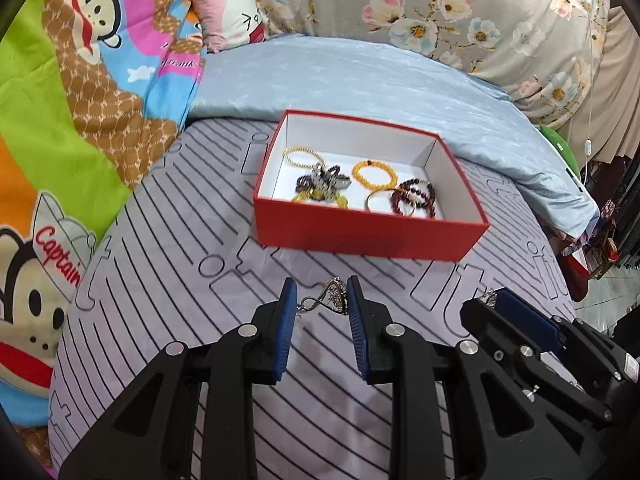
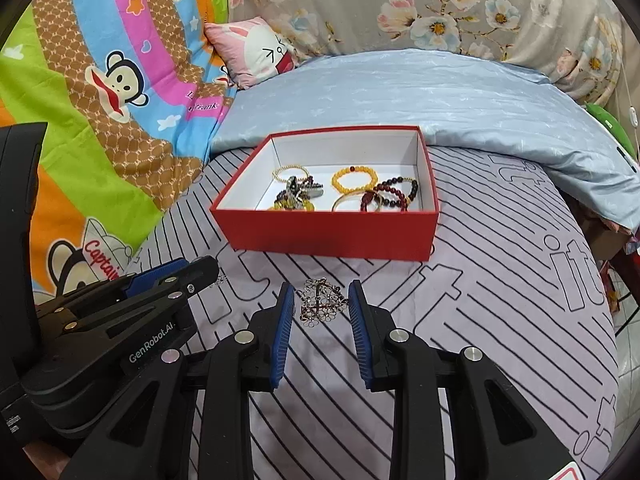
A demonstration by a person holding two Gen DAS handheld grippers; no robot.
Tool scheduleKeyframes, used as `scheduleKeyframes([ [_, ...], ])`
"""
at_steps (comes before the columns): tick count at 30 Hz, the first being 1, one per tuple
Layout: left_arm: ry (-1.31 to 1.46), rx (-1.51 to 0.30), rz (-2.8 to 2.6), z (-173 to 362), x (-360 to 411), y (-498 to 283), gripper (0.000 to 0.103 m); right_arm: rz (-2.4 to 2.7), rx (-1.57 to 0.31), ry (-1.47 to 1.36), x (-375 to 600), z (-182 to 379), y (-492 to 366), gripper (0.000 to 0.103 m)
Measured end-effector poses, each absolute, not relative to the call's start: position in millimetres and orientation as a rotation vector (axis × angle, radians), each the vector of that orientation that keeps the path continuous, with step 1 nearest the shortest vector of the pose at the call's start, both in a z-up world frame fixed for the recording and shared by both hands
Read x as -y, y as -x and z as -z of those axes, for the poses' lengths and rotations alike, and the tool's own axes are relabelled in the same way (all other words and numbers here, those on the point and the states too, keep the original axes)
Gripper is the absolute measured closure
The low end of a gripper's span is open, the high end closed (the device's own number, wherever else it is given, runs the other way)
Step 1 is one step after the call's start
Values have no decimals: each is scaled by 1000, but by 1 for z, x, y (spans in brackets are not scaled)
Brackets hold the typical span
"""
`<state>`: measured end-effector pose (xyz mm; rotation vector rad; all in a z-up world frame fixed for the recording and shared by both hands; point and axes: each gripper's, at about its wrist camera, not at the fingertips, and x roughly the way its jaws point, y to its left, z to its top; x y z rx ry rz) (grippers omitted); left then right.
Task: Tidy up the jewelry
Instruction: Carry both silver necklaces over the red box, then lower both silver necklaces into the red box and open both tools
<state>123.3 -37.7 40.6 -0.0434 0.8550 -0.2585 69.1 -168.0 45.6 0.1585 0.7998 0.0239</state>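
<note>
A red box with a white inside stands on the striped bed sheet and holds several bead bracelets, a gold bangle and a dark hair clip. My left gripper is shut on a silver ornament, held just above the sheet in front of the box. In the right wrist view my right gripper is shut on a flower-patterned metal ornament, also in front of the red box. The grippers are side by side: the right gripper shows at the right, the left gripper at the left.
A folded pale blue quilt lies right behind the box. A cartoon-print blanket rises on the left, with a pink pillow and a floral cover behind. The bed's edge drops off at the right.
</note>
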Motion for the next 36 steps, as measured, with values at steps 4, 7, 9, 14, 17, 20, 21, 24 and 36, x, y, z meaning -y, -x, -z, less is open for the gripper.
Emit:
scheduleKeyframes([
  [4, 34, -829, 261, -53, 45, -134, 78, -24, -776, -155, 172, -56, -81, 76],
  [7, 25, -807, 264, -62, 51, -142, 78, -20, -753, -144, 174, -65, -91, 76],
  [9, 14, -793, 264, -68, 55, -151, 78, -15, -740, -139, 177, -69, -97, 76],
  [14, -2, -772, 263, -77, 65, -170, 78, 0, -715, -132, 186, -80, -119, 76],
  [17, -10, -767, 262, -79, 70, -184, 78, 9, -705, -126, 190, -85, -133, 76],
  [20, -13, -762, 258, -80, 74, -197, 78, 15, -701, -120, 192, -86, -148, 76],
  [21, -14, -761, 259, -80, 75, -203, 78, 18, -701, -119, 193, -87, -153, 76],
  [24, -19, -762, 256, -80, 80, -216, 78, 20, -704, -126, 198, -85, -167, 76],
  [36, -35, -781, 239, -62, 91, -264, 78, 32, -745, -140, 209, -66, -217, 76],
])
